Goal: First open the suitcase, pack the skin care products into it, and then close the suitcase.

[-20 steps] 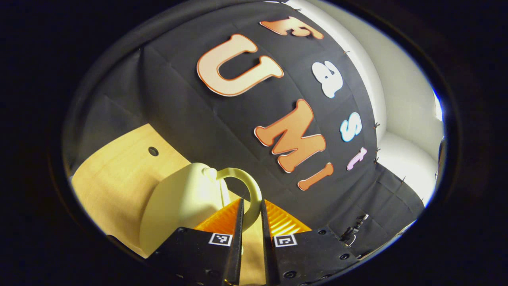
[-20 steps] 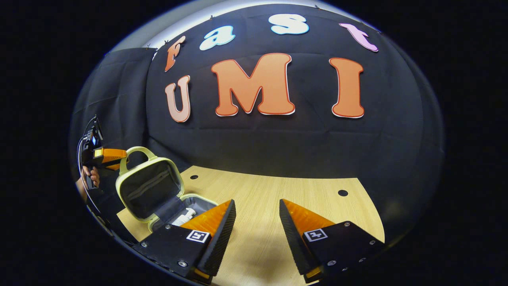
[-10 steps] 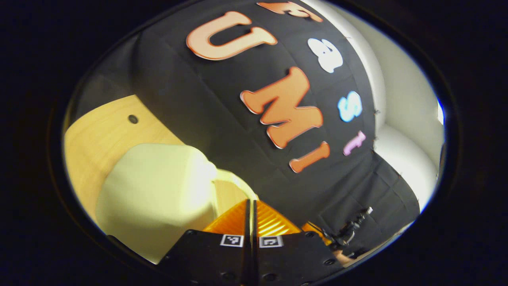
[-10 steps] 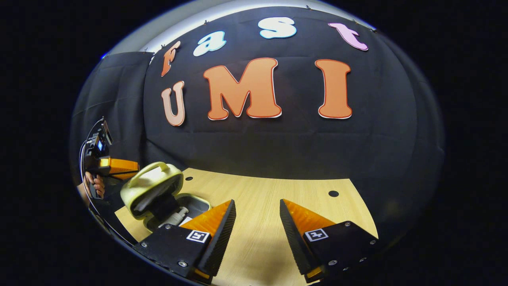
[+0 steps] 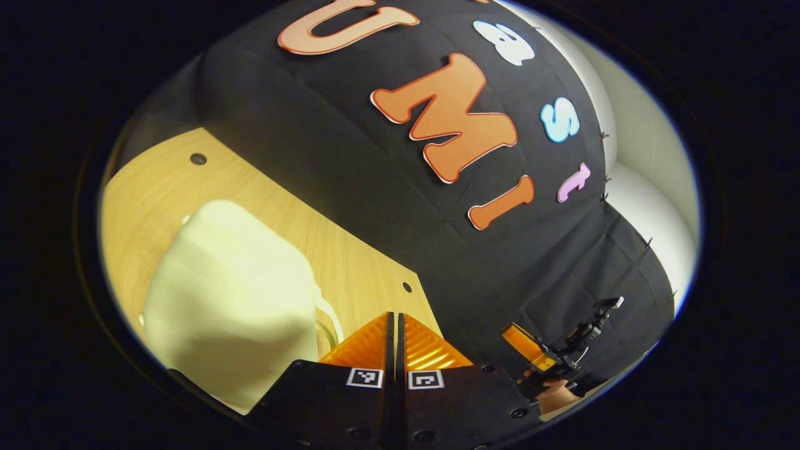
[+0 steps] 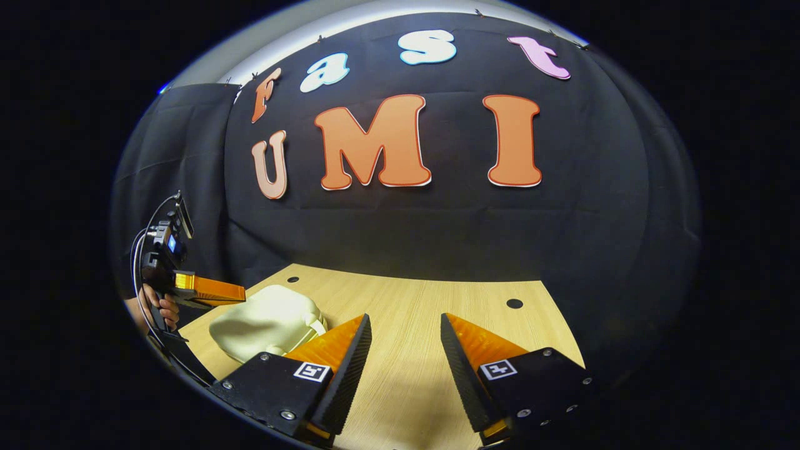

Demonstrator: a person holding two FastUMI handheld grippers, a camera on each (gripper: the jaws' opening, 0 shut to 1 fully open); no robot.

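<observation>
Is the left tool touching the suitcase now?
Cannot tell. In the right gripper view the left tool overlaps the closed suitcase's top edge; in the left gripper view its shut fingers hide any contact.

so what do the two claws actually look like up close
Each claw, right and left, has two wedge-shaped fingers with ribbed faces, mounted on black blocks with screws and a small square black-and-white marker tag each. In the right gripper view the left claw has a black handle with a looping black cable and a small lit screen.

Pale smooth matt suitcase (image 6: 265, 322), hard-shelled by its look; light wood-grain table (image 6: 425, 312); matt black cloth wall (image 6: 437, 231)
</observation>
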